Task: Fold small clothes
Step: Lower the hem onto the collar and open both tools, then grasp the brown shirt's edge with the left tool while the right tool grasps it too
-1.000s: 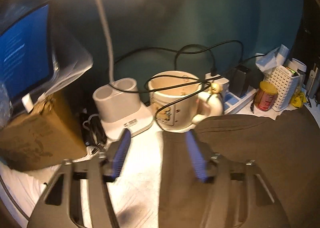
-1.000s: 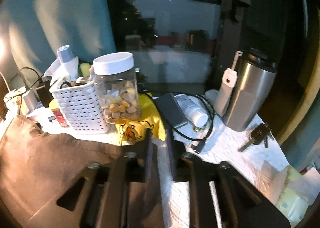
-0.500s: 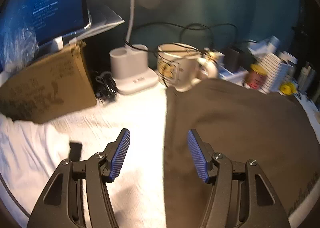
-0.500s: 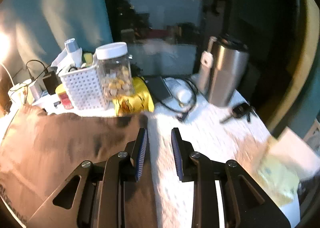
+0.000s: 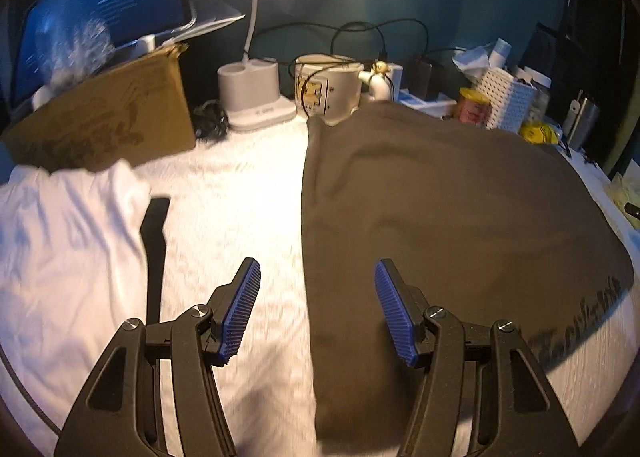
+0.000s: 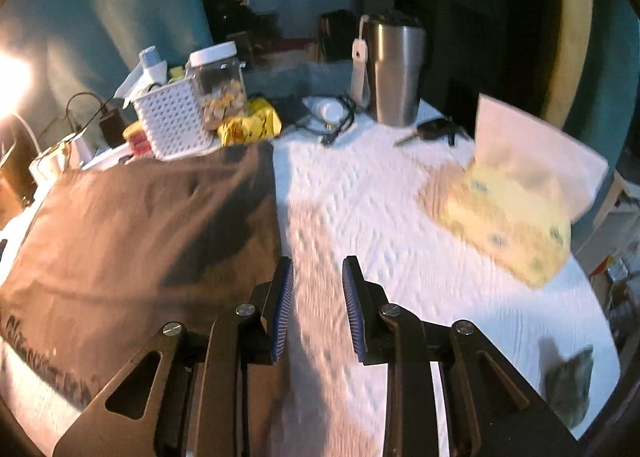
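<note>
Left wrist view. Far left: a white garment [image 5: 68, 241], soft and creased, lies under the corner of a cardboard box [image 5: 108, 125], likely parked aside as the next or finished piece. A thin dark strap [image 5: 154, 249] lies along its right edge. Bare white table cover [image 5: 236, 193], fluffy in texture, fills the middle. The left gripper [image 5: 316, 309] hangs over it with jaws apart and nothing between the ribbed blue pads [image 5: 242, 309]; its gap straddles the left edge of the brown garment [image 5: 440, 209], apparently lined up to take that edge. The garment lies flat at centre-right of the frame, matte knit, roughly rectangular, dark lettering near its lower right hem. Behind it: a cream mug [image 5: 328, 91] and a white perforated basket [image 5: 506, 97], pushed to the back, probably to leave working room.

Right wrist view. The brown garment [image 6: 140, 241] fills the left half; its right edge runs straight up the middle. The right gripper [image 6: 318, 307] sits just right of that edge, jaws narrowly parted, holding nothing. Upper centre: a steel tumbler [image 6: 394, 69], smooth and cylindrical. Right: a yellow tissue pack [image 6: 516, 225], blurred.
</note>
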A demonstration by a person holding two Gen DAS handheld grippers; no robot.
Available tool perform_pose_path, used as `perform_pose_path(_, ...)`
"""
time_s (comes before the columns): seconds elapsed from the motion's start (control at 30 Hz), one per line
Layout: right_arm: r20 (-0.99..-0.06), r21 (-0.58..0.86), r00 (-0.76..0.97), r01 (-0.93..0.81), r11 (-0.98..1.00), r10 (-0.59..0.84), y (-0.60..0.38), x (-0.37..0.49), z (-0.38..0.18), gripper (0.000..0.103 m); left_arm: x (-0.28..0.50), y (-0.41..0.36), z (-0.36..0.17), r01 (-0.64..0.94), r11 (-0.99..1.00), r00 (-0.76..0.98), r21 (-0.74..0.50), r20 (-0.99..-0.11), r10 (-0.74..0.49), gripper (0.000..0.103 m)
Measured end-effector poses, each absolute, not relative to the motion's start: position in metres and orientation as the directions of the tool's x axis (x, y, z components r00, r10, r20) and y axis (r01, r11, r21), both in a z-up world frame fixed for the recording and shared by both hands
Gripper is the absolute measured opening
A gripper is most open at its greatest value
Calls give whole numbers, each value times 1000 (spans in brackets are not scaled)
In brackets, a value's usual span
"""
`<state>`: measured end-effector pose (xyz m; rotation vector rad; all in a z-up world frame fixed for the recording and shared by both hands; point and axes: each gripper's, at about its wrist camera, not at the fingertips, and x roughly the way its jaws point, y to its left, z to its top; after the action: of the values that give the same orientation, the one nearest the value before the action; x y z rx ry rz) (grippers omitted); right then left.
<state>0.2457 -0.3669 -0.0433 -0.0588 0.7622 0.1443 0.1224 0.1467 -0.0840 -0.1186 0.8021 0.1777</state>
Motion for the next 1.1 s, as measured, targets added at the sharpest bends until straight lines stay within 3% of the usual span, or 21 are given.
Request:
perform_pose_path(0.2,-697,17,702,-187,982,146,-369,215,-59,28,90,140,-91,-207,973,698,-105,-713,72,60)
perform_pose_path(0.7,-728,101,652,-206,973,214,-356,190,-86,27,72,132,-115,-213,968,643,-134,-765,35,59)
perform_pose_path(0.73,-728,104,649,-213,971,220,-355,190,-86,27,72,129,-116,-203,971,648,-125,-761,37,55)
perform_pose_path(0.77,-729,102,647,-219,970,223,-353,190,-86,27,71,126,-116,-188,974,650,-124,-760,28,40)
perform_pose_path(0.8,-728,104,645,-232,967,233,-351,190,-86,27,71,123,-116,-174,977,652,-121,-758,22,34)
perform_pose_path(0.83,-726,112,639,-255,961,254,-348,189,-87,9,71,119,-116,-157,979,650,-127,-760,5,19)
perform_pose_path(0.87,-718,102,649,-258,961,250,-344,187,-88,4,72,117,-117,-146,980,644,-136,-765,-10,11)
perform_pose_path(1.1,-709,59,674,-236,970,207,-352,179,-82,4,59,107,-100,-148,982,647,-118,-762,5,10)
